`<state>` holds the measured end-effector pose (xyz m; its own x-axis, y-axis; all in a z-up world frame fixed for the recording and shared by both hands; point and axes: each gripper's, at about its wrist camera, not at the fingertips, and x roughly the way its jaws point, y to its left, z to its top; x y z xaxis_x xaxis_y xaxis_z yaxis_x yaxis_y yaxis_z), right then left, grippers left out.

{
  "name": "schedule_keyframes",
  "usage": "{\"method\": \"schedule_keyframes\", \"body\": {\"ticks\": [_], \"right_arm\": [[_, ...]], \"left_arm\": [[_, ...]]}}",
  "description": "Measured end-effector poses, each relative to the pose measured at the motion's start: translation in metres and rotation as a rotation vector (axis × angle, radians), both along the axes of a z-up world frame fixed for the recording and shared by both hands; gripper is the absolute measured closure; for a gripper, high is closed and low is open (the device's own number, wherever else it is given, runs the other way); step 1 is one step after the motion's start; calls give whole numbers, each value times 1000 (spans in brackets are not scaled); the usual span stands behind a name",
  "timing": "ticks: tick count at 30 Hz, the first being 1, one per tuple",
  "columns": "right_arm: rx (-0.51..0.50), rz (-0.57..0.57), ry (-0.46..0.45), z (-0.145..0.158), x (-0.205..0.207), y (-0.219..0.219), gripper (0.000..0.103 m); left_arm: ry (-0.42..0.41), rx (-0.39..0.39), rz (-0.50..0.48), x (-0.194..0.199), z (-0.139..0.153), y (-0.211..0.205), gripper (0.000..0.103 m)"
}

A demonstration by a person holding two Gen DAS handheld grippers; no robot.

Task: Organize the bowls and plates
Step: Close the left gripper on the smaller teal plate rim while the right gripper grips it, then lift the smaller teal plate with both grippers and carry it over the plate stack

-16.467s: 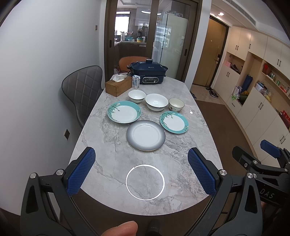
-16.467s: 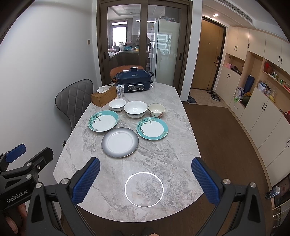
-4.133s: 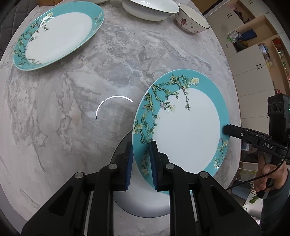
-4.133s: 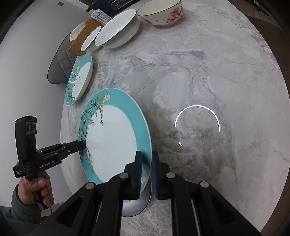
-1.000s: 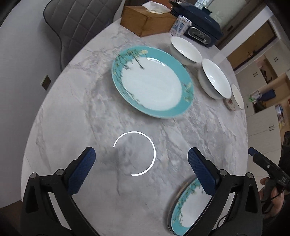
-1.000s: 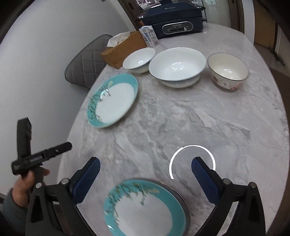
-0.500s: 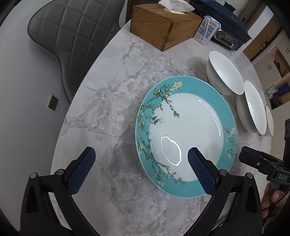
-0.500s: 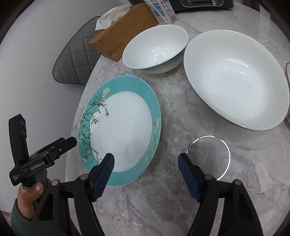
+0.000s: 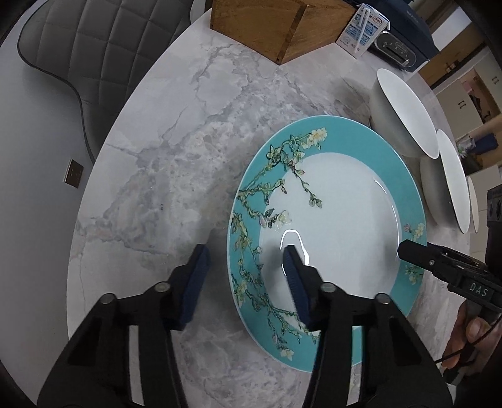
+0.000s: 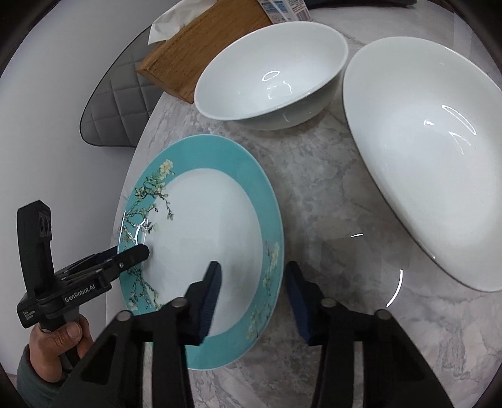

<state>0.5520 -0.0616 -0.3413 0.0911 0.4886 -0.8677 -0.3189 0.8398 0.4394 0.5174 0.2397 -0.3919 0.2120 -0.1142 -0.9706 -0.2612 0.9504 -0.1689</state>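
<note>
Left wrist view, teal plate (image 9: 339,219) underside hidden

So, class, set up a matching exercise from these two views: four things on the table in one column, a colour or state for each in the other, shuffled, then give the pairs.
Things:
1. plate
2. tissue box
3. small bowl
4. left tongs

Descriptions:
A. brown wood
B. closing astride a rim
C. plain white, empty
D. teal border with blossoms

Pairs: 1-D, 2-A, 3-C, 4-B
</note>
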Motion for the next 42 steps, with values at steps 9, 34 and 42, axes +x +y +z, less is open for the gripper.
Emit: {"method": "schedule_keyframes", "body": {"ticks": [9, 34, 42], "right_arm": [[-47, 20, -29, -1, -4, -2, 89], [-32, 40, -155, 71, -48, -24, 90], [-20, 12, -212, 107, -92, -56, 90]], "left_arm": [[14, -26, 27, 5, 0, 3, 83], [-106, -30, 4, -56, 84, -33, 85], [-173, -33, -48, -93, 132, -69, 85]]}}
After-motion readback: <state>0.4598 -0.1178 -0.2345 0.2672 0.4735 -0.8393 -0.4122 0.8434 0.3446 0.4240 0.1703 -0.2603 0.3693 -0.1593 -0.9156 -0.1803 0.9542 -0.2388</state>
